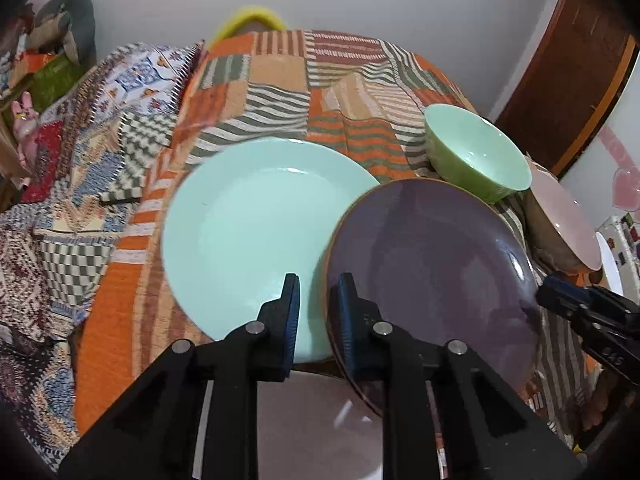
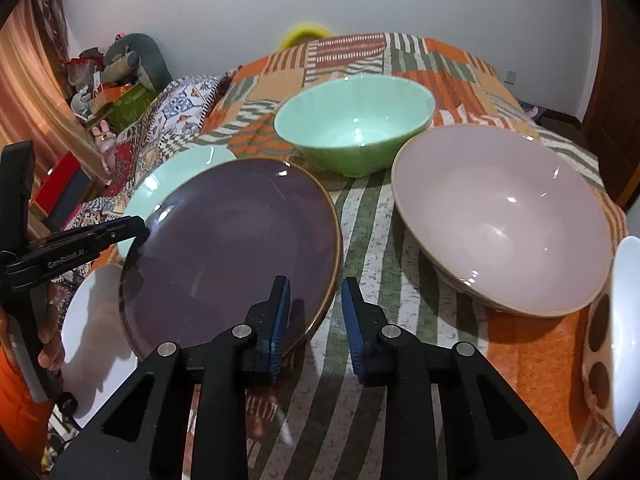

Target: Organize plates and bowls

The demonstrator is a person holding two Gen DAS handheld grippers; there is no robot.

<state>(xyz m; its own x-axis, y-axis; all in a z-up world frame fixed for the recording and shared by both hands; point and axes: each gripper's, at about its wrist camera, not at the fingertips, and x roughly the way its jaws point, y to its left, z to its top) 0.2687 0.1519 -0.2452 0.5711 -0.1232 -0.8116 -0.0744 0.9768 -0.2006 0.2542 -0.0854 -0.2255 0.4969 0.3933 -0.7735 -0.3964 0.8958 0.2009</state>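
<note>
The purple plate [image 1: 432,264], tilted above the bed's near edge, has its rim between both slightly parted tongs: left gripper [image 1: 319,320] and right gripper [image 2: 316,320]; actual grip unclear.

Purple plate [image 2: 224,248] with a thin gold-brown rim. Pale mint plate [image 1: 256,232], plain, no pattern. Bowl [image 2: 356,120] mint green inside, yellower green outside. Larger bowl [image 2: 504,216] pale pink inside, beige-tan at rim and outer wall. White plate [image 2: 96,320], plain. At the right edge, another dish [image 2: 616,328], white inside, cream outside with large brown dots. Patchwork cloth [image 2: 400,240] in orange, tan, olive-green and white stripes. Beside it, a quilt [image 1: 72,168] in blue, white, red and black-and-cream checks. Black grippers with blue ridged pads [image 2: 280,320]. White wall [image 2: 400,0].
</note>
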